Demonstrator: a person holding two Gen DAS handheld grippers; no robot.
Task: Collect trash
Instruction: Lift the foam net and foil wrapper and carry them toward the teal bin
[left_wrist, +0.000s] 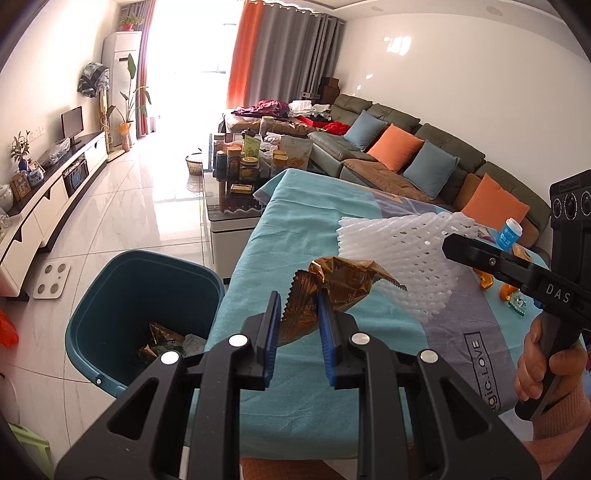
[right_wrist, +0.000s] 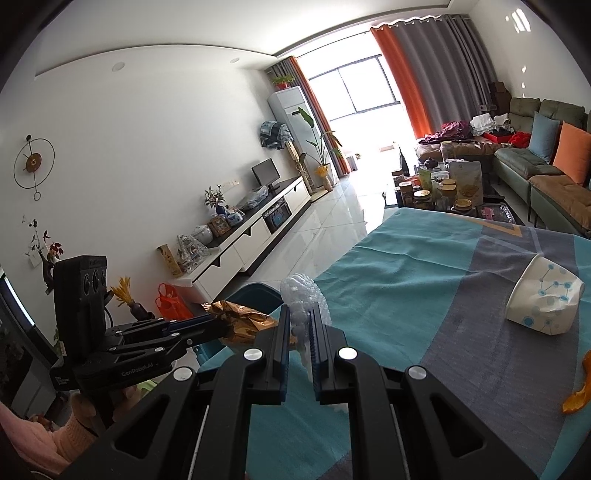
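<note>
Crinkled gold foil wrapper (left_wrist: 332, 291) pinched by left hand-held gripper (left_wrist: 297, 325); right hand-held gripper (right_wrist: 300, 332) clamps white foam netting (left_wrist: 399, 254).

Both grippers are showing black plastic frames with triangular cut-outs and round silver screws at the joints. The left gripper (left_wrist: 297, 314) is carrying blue ribbed pads (left_wrist: 325, 325) on its fingers; the right gripper (right_wrist: 300, 332) is wearing the same blue pads. White lettering is reading "DAS" on the right one's side and "GenRobot.AI" on the left one's. Each is bearing a black box with three round lenses on top. A pink ribbed sleeve (right_wrist: 79, 430) is covering the left wrist.
</note>
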